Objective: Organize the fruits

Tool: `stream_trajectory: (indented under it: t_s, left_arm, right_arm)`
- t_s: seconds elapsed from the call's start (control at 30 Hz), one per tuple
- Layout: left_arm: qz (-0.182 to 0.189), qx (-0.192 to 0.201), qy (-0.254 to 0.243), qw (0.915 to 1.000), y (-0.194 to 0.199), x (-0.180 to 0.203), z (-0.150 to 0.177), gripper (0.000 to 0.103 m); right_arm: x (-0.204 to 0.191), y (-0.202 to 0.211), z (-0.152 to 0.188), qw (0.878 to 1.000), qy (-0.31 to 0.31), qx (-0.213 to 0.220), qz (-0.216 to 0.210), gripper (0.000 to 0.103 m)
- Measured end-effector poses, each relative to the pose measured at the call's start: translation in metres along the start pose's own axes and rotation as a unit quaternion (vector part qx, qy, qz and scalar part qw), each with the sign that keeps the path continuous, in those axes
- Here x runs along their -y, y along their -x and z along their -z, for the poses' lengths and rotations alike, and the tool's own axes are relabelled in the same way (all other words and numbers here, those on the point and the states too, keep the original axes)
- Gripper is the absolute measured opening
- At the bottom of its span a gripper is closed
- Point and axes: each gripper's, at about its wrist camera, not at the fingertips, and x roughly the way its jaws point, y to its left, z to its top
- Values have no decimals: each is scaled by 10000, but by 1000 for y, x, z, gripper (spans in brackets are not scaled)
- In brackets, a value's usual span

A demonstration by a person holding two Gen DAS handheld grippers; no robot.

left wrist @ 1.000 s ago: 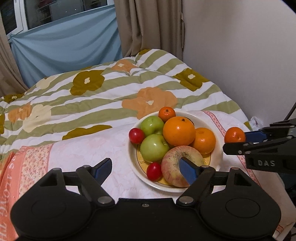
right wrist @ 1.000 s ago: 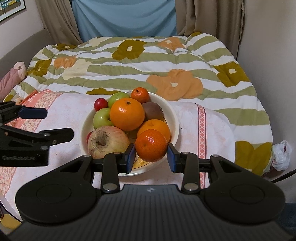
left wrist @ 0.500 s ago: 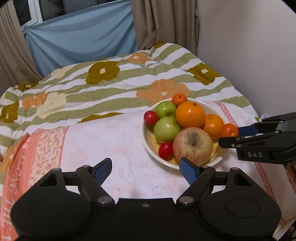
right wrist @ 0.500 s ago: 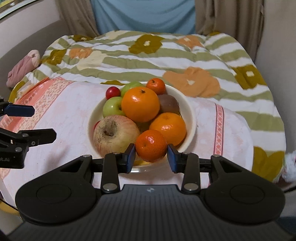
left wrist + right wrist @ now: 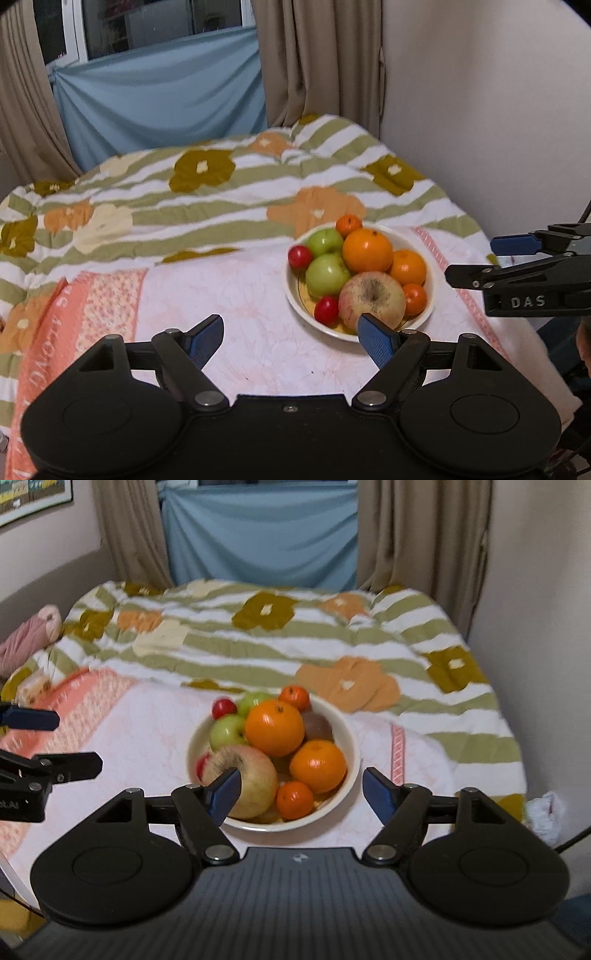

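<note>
A white bowl (image 5: 430, 275) (image 5: 352, 738) on the pale cloth holds several fruits: a big orange (image 5: 275, 727), a second orange (image 5: 318, 765), a small mandarin (image 5: 294, 799) at the front, a large red-yellow apple (image 5: 371, 299), two green apples (image 5: 327, 275), small red fruits (image 5: 300, 256) and a brown fruit (image 5: 317, 726). My left gripper (image 5: 291, 339) is open and empty, near the bowl's front left. My right gripper (image 5: 301, 788) is open and empty, pulled back above the bowl's front edge; it shows in the left wrist view (image 5: 480, 260) to the bowl's right.
The bowl sits on a pink-white cloth (image 5: 229, 295) with an orange border (image 5: 55, 332), over a striped floral quilt (image 5: 258, 642). A wall (image 5: 480, 110) is close on the right. Curtains (image 5: 417, 531) and a blue sheet (image 5: 258, 531) hang behind. A pink bundle (image 5: 22, 642) lies far left.
My right gripper opened and let the small mandarin go into the bowl's front, then drew back. My left gripper also drew back from the bowl, still open.
</note>
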Motion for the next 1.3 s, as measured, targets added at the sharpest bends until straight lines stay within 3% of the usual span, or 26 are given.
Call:
stream_trajectory:
  t_s: [0.13, 0.33, 0.47, 0.53, 0.8, 1.3]
  left_arm:
    - [-22, 286, 45, 9996, 35, -11, -1, 83]
    - [-140, 679, 221, 9974, 89, -36, 5, 84]
    - [-362, 970, 364, 9940, 121, -51, 12, 103]
    - [-365, 1075, 437, 9926, 133, -57, 15, 103]
    - [-483, 999, 436, 9929, 153, -66, 32, 103]
    - [-459, 870, 426, 9942, 160, -62, 46, 103]
  right_arm:
    - [-16, 45, -11, 9989, -181, 350, 250, 102]
    - [-52, 109, -18, 9949, -304, 794, 549, 103]
    - [-77, 140, -14, 9928, -418, 925, 629, 103]
    - [-89, 150, -9, 9926, -457, 900, 674, 103]
    - [-117, 170, 10, 9926, -562, 709, 812, 103]
    - [-121, 174, 26, 9923, -675, 449, 940, 103]
